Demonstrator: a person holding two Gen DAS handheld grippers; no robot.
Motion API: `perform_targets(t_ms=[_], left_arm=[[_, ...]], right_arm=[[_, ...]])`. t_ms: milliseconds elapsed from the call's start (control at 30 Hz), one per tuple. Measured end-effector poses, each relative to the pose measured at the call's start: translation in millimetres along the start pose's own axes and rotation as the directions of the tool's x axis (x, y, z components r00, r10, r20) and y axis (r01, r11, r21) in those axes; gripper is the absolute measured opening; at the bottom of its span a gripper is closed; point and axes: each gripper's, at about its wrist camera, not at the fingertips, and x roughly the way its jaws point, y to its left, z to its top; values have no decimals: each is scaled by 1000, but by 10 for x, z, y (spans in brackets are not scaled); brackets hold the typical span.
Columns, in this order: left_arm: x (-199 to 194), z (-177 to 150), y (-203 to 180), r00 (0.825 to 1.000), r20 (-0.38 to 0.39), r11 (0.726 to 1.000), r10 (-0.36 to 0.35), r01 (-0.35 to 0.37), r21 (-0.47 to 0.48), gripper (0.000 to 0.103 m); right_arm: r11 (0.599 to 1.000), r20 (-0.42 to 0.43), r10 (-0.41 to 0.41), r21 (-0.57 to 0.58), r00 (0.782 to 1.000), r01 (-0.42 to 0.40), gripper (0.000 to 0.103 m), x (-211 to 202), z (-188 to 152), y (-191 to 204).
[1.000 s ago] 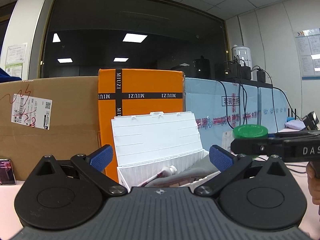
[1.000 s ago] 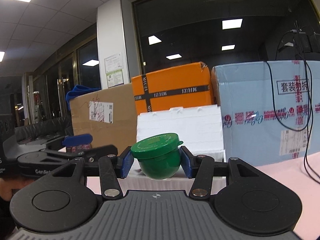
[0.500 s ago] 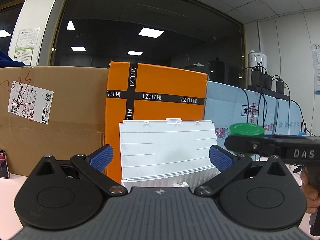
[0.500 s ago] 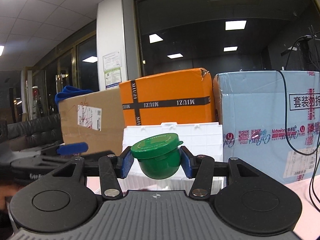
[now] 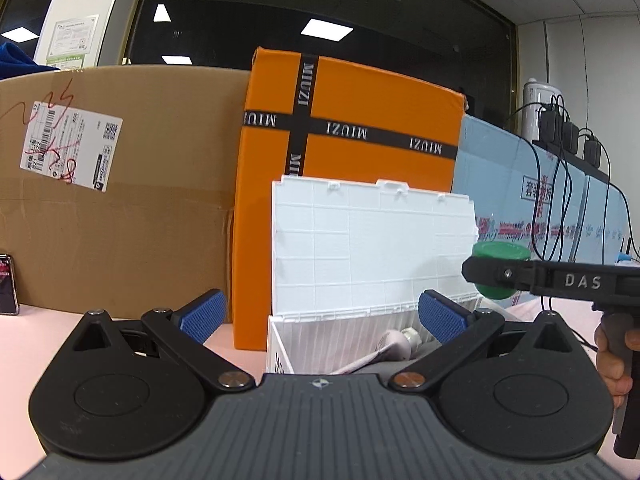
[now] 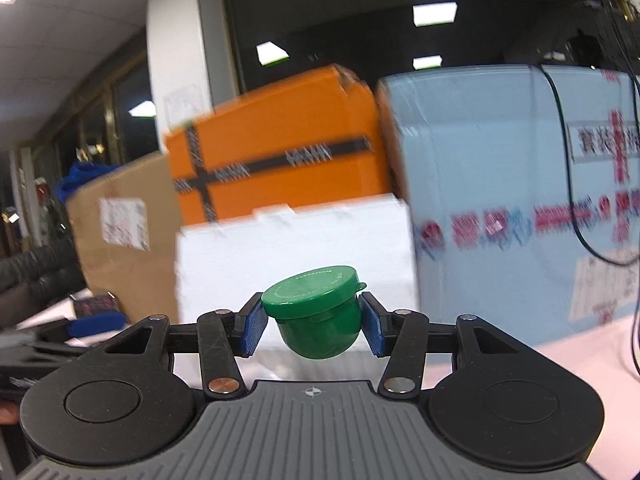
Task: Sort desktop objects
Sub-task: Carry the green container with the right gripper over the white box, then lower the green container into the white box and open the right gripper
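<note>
Right gripper [image 6: 312,330], fingers clamped on green tub [image 6: 316,312], has swung nearer the open white box [image 5: 372,256] (likely drop-off); left gripper [image 5: 320,314] fingers spread, empty.

We see the storage box [image 5: 360,344] standing open on the table [image 5: 24,344], its lid [image 5: 372,248] upright before the MIUZI carton [image 5: 348,160]. A cardboard box [image 5: 120,200] stands left of that carton, a printed box [image 5: 520,200] right. A tube [image 5: 394,346] lies in the storage box, and a phone [image 5: 7,284] stands at the far left.

Left tool [image 5: 322,312]: fingers spread wide, nothing between pads. Right tool [image 6: 312,326]: fingers closed on load, held level, raised off tabletop.
</note>
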Motion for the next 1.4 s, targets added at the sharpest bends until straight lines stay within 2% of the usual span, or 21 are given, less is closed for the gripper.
perform_targets(t_ms=[333,500,700,767,833,900,1000,1100,1233,1400], left_arm=[[37,-54,5,1000,-26,1000,-10,10,3,103],[35,-54,2,1000,-26,1000,-12,12,5,103],[51,-66,11,999,-34,1000,-9,9,3,103],[53,-69,11,999,-36,1000,-10,10,3,103],[55,-72,15,999,-37,1000,-10,10,1,103],[59,-76,22,999,-40,1000,-10,10,-1,103],[65,-83,31,999,-44,1000,-7,7,-5,103],[68,-92,35,999,-47,1000,-3,3,-4,103],[67,-107,45,999,-52,1000,5,-5,-1,103],[114,-158,40,996,-83,1000,11,-10,11,103]], right_arm=[[1000,-86,-11,3,996,11,49,150,-139,-57],[996,-128,-47,-75,991,38,49,240,-223,56],[991,-129,-70,-123,989,54,50,265,-264,121],[989,-123,-76,-134,989,59,55,258,-268,132],[989,-116,-77,-135,990,61,67,242,-262,134],[989,-103,-80,-134,991,66,72,220,-248,131],[987,-77,-98,-132,992,88,74,181,-223,112],[986,-56,-123,-124,991,115,80,159,-214,70],[975,-55,-187,-132,981,178,80,181,-251,-4],[967,-75,-226,-141,971,214,82,221,-302,-67]])
